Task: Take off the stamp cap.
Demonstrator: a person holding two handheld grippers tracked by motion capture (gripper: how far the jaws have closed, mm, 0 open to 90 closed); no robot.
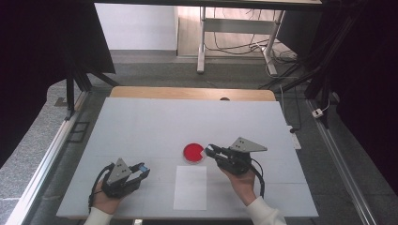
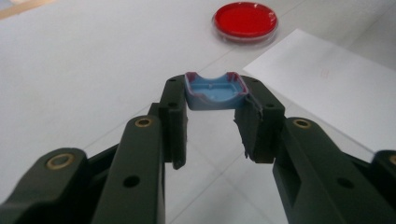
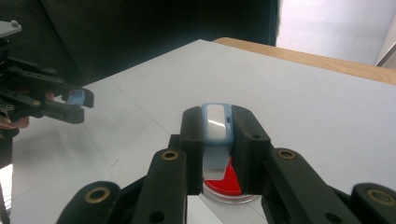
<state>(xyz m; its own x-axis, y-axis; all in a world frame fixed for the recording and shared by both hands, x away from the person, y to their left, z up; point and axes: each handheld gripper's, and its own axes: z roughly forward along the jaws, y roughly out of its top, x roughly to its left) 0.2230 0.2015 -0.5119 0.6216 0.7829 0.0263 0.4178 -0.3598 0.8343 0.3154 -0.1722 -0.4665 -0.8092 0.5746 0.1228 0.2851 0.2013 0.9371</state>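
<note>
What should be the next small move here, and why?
Probably lower the right gripper a little toward the red dish. It is shut on a blue-and-white piece right above the dish, while the left gripper holds a small blue cap well away from it.

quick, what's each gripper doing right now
left gripper: closed on a small blue cap
right gripper: closed on a small blue and white piece

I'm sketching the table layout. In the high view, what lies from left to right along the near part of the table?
Left hand-held gripper shut on a small blue cap → white paper sheet → right hand-held gripper shut on a small blue-and-white piece.
</note>
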